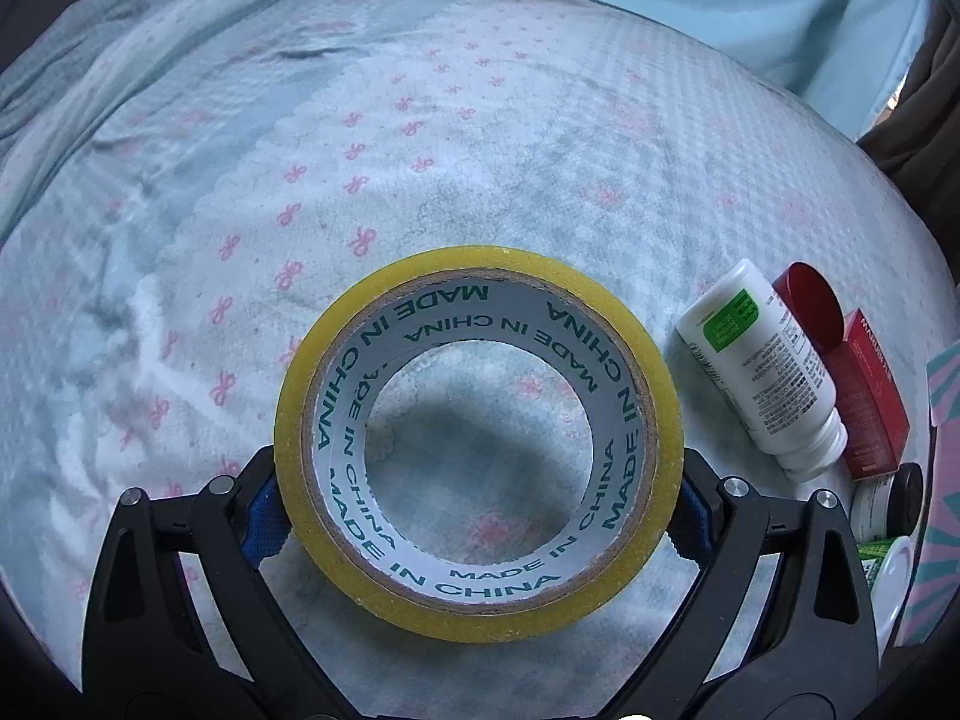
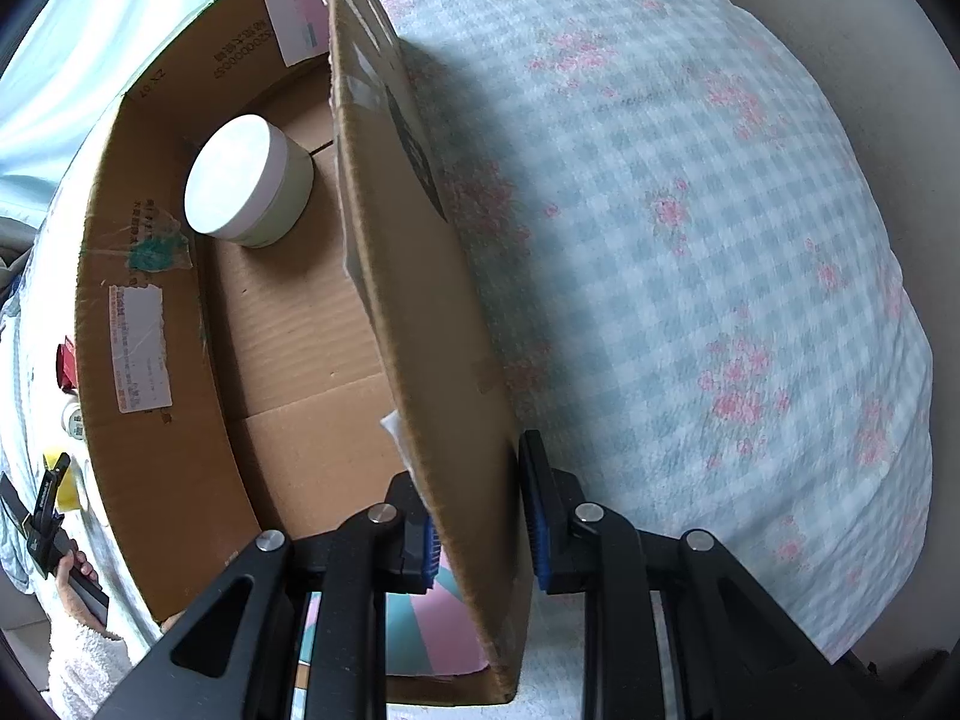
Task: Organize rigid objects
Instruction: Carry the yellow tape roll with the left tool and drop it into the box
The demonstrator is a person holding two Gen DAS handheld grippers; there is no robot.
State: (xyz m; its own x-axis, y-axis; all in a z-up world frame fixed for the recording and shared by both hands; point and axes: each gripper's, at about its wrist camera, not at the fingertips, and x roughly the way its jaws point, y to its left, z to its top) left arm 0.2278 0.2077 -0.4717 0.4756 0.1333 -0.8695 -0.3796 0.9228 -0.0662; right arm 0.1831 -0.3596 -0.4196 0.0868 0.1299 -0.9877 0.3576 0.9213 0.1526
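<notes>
The yellow tape roll (image 1: 478,444) lies flat on the bed cover (image 1: 456,138), its hole facing up, between the blue pads of the left hand-held gripper (image 1: 480,510), whose spread jaws pinch it across its full width. The cardboard box (image 2: 240,324) with a white jar (image 2: 249,180) inside lies to that gripper's right, past the white bottle (image 1: 762,366) and red box (image 1: 870,402). The right hand-held gripper (image 2: 480,516), pointing down, has its jaws pressed together on the box's near wall.

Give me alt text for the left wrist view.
A yellow tape roll sits between the left gripper's wide-set fingers over a bow-print bedspread. To the right lie a white bottle and a red box.
</notes>
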